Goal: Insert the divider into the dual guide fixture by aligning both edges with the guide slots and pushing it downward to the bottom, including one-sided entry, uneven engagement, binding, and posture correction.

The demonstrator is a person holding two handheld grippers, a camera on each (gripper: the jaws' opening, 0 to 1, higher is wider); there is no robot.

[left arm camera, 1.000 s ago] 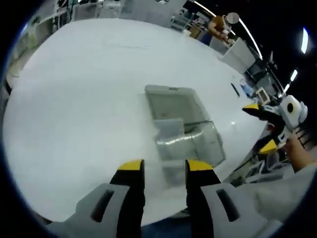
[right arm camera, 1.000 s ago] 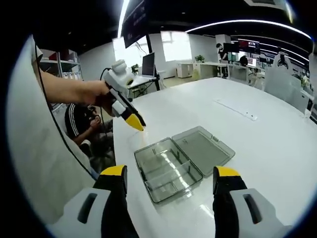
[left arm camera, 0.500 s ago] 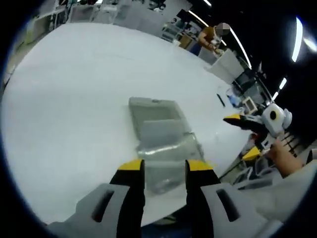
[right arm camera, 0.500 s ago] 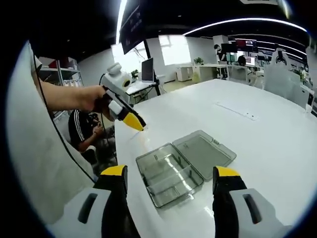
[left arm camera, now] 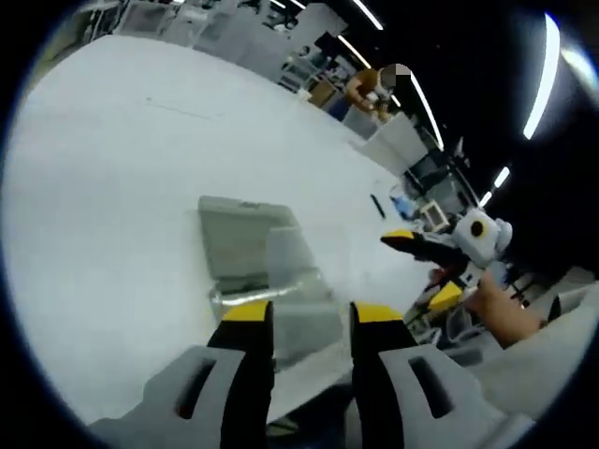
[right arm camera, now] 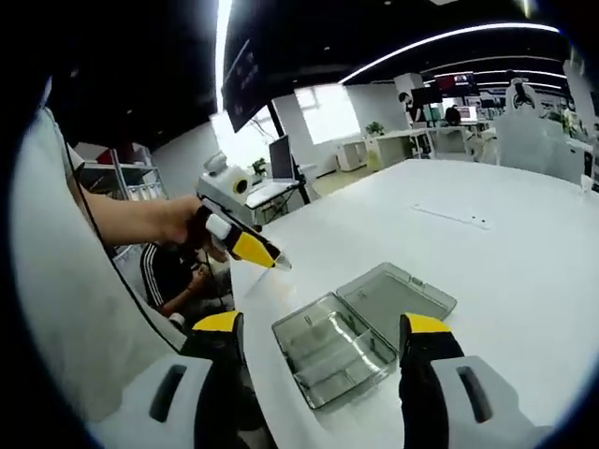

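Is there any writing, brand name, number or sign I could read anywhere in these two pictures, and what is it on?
No readable text in either view.
Clear plastic box on the white table: no label or marking that can be made out.
Left gripper and right gripper: no visible lettering.
Dark hanging screen and far monitors: too small and blurred to read.

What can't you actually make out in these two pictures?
- Left gripper view: the clear box is motion-blurred; its near end lies behind the left gripper's fingers.
- Right gripper view: whether a loose divider sits in the box's compartments; too small and glossy.
- Right gripper view: whether the left gripper's yellow fingers pinch anything; too small.
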